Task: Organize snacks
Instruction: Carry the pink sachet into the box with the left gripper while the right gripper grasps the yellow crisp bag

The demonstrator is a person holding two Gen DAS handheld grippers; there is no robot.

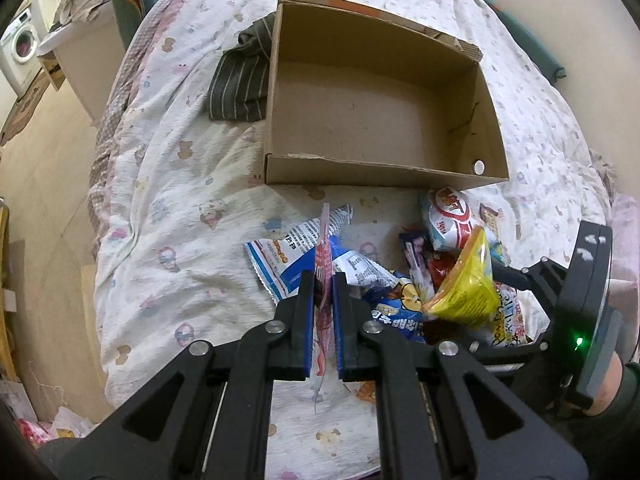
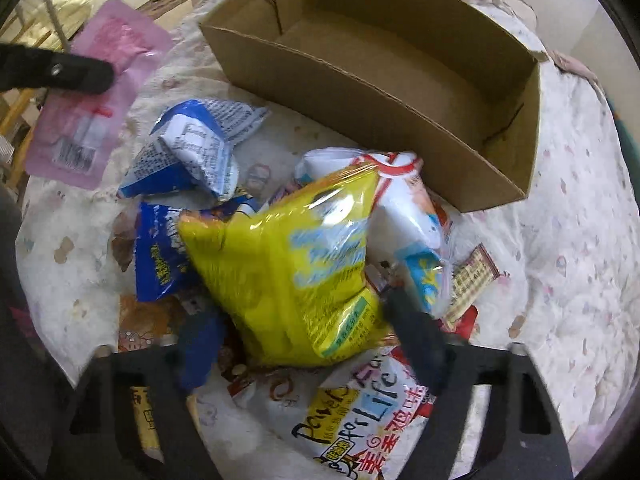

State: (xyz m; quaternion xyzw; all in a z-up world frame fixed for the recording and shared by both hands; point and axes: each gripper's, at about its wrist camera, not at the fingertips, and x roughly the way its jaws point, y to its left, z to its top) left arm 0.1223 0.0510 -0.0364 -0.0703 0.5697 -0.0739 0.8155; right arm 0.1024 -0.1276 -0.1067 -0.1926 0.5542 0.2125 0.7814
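The snack packets (image 2: 280,264) lie heaped on the bed (image 1: 168,208), at 6 o'clock from the empty cardboard box (image 1: 372,112); judging by that, sorting has barely begun. The left gripper (image 1: 324,300) has its jaws pressed together on a thin pink packet (image 1: 323,264), lifted clear. The right gripper (image 2: 304,344) has its jaws spread either side of the yellow bag (image 2: 288,264); contact unclear.

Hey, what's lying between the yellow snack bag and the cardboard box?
A white snack bag with red lettering lies between the yellow bag and the cardboard box, then a bare strip of bedsheet. The right wrist view shows it best.
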